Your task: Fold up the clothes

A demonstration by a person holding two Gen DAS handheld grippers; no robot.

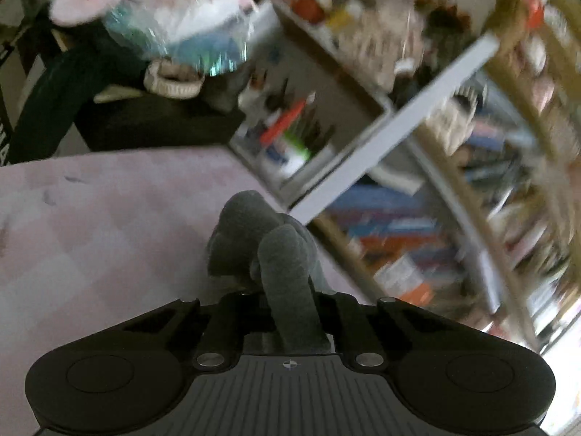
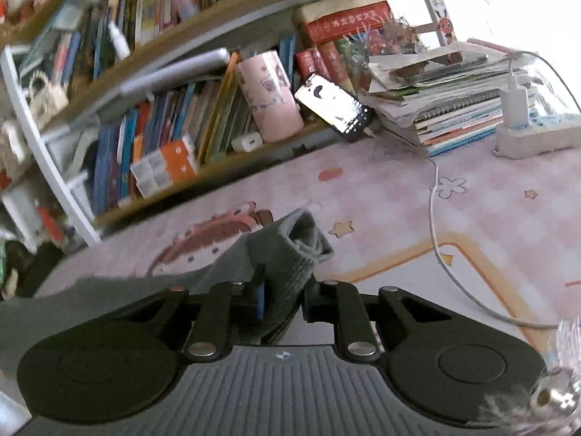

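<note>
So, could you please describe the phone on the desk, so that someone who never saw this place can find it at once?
Start at the pink patterned desk mat and go to its far edge, under the wooden bookshelf. There, between the pink cylindrical holder and the stack of notebooks, the phone leans tilted. It is the only thing there with a bright lit screen in a dark frame.

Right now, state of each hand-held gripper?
Left hand-held gripper: shut on the grey garment.
Right hand-held gripper: shut on the grey garment, at a ribbed cuff.
</note>
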